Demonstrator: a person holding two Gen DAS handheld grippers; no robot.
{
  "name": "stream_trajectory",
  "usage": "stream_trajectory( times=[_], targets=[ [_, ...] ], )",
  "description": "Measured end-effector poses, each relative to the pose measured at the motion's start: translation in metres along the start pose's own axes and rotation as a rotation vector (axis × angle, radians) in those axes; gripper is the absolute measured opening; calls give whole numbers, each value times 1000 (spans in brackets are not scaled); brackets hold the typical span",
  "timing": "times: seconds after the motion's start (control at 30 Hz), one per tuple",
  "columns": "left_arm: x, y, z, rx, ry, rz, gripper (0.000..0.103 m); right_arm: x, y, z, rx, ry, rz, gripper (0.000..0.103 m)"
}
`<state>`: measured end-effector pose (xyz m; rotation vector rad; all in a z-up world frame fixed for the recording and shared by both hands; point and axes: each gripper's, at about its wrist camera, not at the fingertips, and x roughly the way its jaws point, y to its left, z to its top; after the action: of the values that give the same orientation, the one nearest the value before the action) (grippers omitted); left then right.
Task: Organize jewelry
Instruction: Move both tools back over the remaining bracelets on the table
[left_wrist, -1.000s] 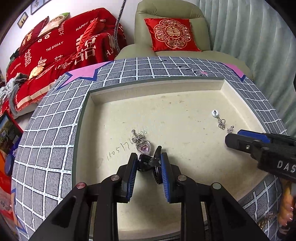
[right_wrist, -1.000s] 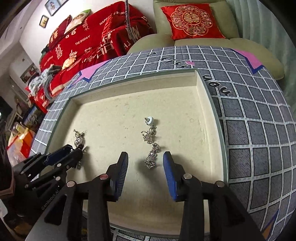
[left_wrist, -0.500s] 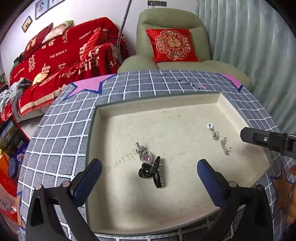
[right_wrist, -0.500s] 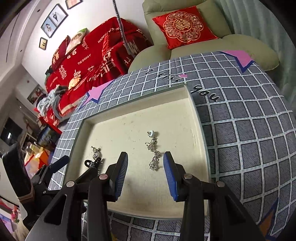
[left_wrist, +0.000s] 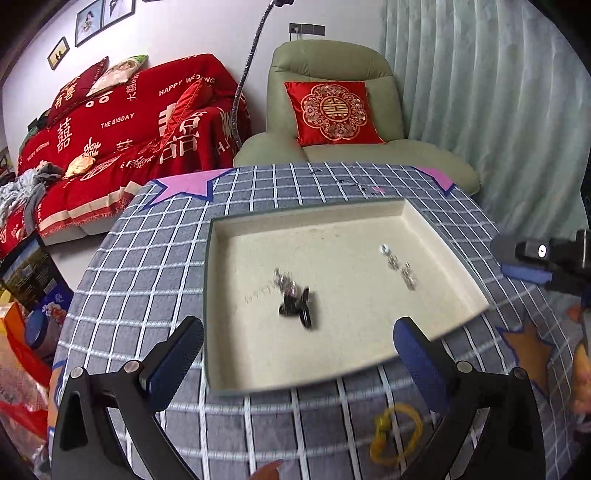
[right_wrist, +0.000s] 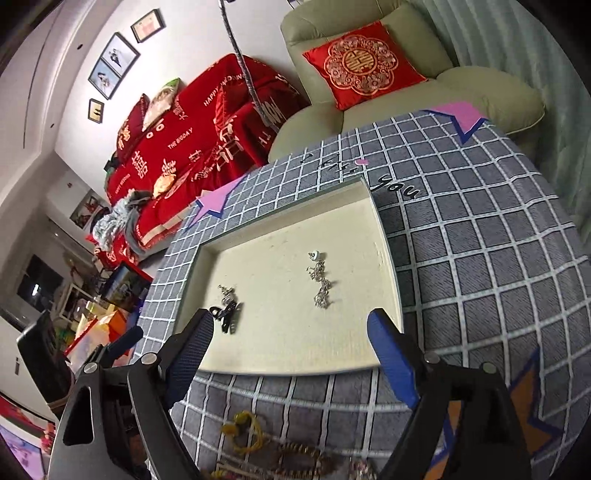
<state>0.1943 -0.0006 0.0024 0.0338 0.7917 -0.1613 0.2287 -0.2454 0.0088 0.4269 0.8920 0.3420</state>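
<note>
A cream tray (left_wrist: 229, 369) (right_wrist: 384, 258) lies on the grey checked tablecloth. In it lie a black hair clip (left_wrist: 298, 308) (right_wrist: 227, 316), a silver heart pendant (left_wrist: 283, 281) (right_wrist: 226, 292) touching it, and a silver chain earring (left_wrist: 400, 267) (right_wrist: 320, 282). My left gripper (left_wrist: 297, 352) is open and empty, above the tray's near edge. My right gripper (right_wrist: 290, 345) is open and empty, also above the tray's near edge. The right gripper also shows at the right edge of the left wrist view (left_wrist: 535, 260).
A yellow cord bracelet (left_wrist: 397, 435) (right_wrist: 243, 434) lies on the cloth in front of the tray, with a brown bead string (right_wrist: 306, 458) beside it. A red-covered sofa (left_wrist: 122, 136) and a green armchair (left_wrist: 332, 110) stand behind the table.
My left gripper let go of the black hair clip, opened wide and drew back and up. My right gripper also drew back from the tray and opened wider.
</note>
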Motion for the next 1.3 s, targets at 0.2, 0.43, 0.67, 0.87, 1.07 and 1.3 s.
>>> stream_trajectory(
  times=[0.2, 0.43, 0.67, 0.87, 1.07, 1.3],
  targets=[
    [-26, 2, -28, 9, 3, -18, 103, -25, 0, -22, 3, 10, -1, 87],
    [-44, 4, -69, 25, 64, -58, 103, -38, -13, -52, 26, 47, -32, 87],
    [-69, 0, -110, 73, 65, -66, 103, -42, -14, -86, -16, 85, -92, 88],
    [-78, -7, -136, 89, 83, -82, 103, -38, -21, -106, -13, 112, -140, 88],
    [-81, -15, -149, 120, 88, -91, 103, -38, -21, -121, -40, 128, -174, 88],
    [-80, -24, -155, 154, 81, -101, 103, -34, -9, -141, -89, 158, -182, 88]
  ],
)
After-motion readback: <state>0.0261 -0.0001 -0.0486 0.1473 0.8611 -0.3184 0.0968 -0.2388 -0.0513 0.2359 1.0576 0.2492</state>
